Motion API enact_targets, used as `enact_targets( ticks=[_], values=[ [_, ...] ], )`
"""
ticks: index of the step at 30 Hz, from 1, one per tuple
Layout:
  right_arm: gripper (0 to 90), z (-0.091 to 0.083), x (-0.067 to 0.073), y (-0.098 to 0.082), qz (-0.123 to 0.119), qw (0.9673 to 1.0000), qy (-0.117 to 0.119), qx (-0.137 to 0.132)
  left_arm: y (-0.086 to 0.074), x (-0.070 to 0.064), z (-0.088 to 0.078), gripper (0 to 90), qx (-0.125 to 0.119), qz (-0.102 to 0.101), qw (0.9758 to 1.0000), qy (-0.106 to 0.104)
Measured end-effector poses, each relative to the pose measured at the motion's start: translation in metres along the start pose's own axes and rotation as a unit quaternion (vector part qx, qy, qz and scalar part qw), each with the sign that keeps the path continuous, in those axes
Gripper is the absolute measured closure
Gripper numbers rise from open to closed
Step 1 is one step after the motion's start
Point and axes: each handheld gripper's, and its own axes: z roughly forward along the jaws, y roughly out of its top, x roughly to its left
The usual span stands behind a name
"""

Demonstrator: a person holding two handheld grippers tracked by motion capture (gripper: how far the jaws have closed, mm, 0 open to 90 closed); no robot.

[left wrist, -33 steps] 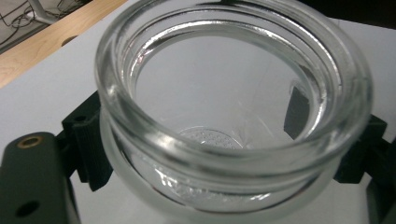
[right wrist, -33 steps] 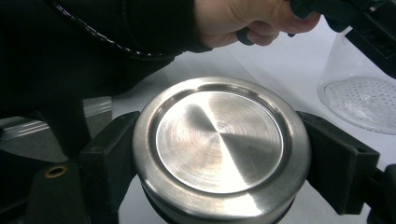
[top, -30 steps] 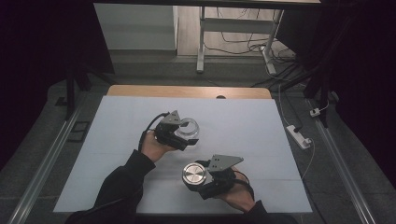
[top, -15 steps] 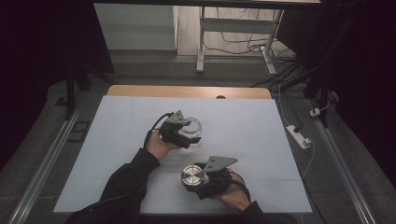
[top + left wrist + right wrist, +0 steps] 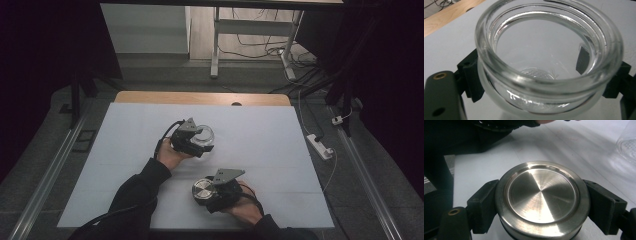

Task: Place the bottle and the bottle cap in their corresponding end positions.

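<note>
**Jar and lid, one in each gripper**

On the white table [image 5: 125, 150], the left gripper [image 5: 200, 145] grips a clear glass jar [image 5: 204, 134]. Nearer the person and well apart, the right gripper [image 5: 207, 192] clamps a round steel lid [image 5: 202, 188], flat face up.

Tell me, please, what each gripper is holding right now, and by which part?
The left gripper clamps a clear glass jar by its sides, just below the rim. The right gripper clamps a round metal lid across its outer edge.
</note>
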Motion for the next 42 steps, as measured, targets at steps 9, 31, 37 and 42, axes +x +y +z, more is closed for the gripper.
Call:
enact_targets(
  ticks=[9,31,37,42],
  values=[
    [18.7,0.008,-0.006,-0.004,0.003,0.9999,-0.007,0.011,-0.006,0.003,0.006,14.6,0.008,-0.004,0.9999,0.007],
    [18.2,0.020,-0.008,-0.001,-0.005,0.9974,-0.034,0.064,-0.015,0.006,0.014,14.4,0.009,-0.006,0.9999,0.007],
    [17.5,0.021,-0.005,0.000,-0.017,0.9963,-0.042,0.073,-0.015,0.007,0.014,14.0,0.011,-0.006,0.9999,0.006],
    [14.4,0.021,-0.007,0.001,-0.003,0.9967,-0.035,0.073,-0.014,0.007,0.014,13.6,0.016,-0.007,0.9998,0.006]
  ],
)
